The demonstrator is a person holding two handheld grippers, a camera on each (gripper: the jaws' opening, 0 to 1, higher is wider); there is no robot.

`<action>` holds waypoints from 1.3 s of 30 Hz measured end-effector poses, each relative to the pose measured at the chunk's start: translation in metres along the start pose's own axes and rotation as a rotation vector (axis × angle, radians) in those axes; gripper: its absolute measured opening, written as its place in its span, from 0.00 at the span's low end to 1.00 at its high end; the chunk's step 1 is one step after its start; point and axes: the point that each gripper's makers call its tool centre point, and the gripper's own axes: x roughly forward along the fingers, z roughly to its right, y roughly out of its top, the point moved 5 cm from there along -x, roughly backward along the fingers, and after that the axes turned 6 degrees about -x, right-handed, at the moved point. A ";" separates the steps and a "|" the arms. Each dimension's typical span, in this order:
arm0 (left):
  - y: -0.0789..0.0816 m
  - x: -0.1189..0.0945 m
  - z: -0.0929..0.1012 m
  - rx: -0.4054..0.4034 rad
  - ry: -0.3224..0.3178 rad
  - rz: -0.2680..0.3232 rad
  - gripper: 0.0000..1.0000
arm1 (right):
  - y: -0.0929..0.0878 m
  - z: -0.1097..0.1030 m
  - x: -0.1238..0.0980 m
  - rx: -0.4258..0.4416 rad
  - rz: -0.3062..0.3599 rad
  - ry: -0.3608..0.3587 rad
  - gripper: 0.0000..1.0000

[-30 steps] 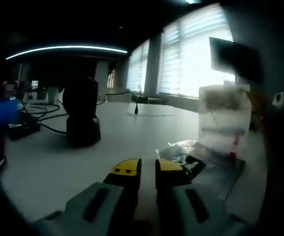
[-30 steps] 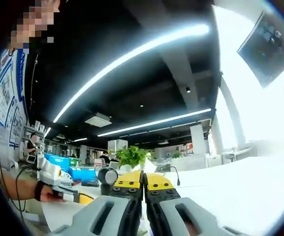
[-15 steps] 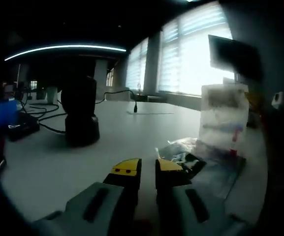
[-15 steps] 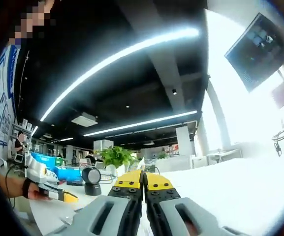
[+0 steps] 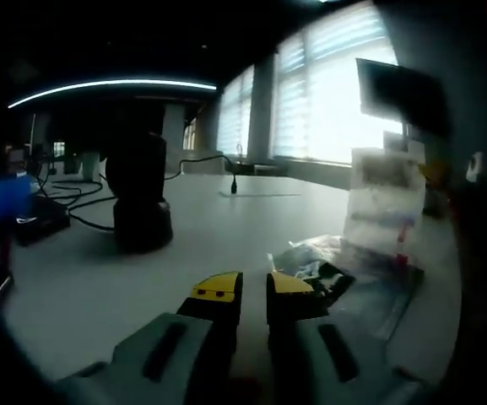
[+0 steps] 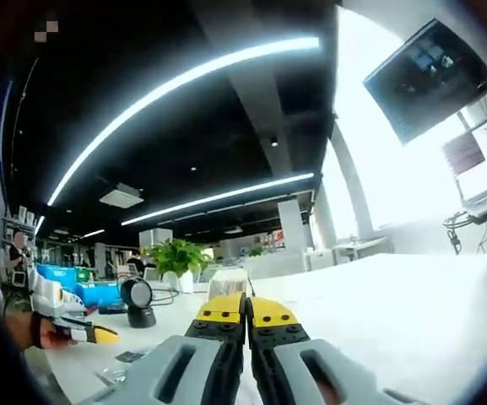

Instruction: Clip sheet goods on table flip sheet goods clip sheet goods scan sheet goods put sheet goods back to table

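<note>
Our right gripper (image 6: 246, 309) has its yellow-tipped fingers pressed together on a thin clear sheet pack (image 6: 228, 283) that stands up above the tips, while our left gripper (image 5: 252, 288) holds its fingers slightly apart over the white table (image 5: 100, 270) with nothing between them. Largest is the table, then the dark scanner (image 5: 140, 198) standing upright on it. Smaller still are the crinkled packets (image 5: 315, 266) just beyond our left fingertips.
</note>
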 end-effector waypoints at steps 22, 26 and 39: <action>0.000 -0.001 0.002 0.019 0.004 0.004 0.04 | -0.005 0.016 -0.008 0.062 -0.198 -0.105 0.00; 0.000 -0.001 0.002 0.021 0.006 0.005 0.04 | -0.006 0.018 -0.010 -0.036 -0.229 -0.120 0.00; 0.000 -0.001 0.001 0.024 0.007 0.005 0.04 | -0.012 0.019 -0.015 -0.180 -0.323 -0.096 0.00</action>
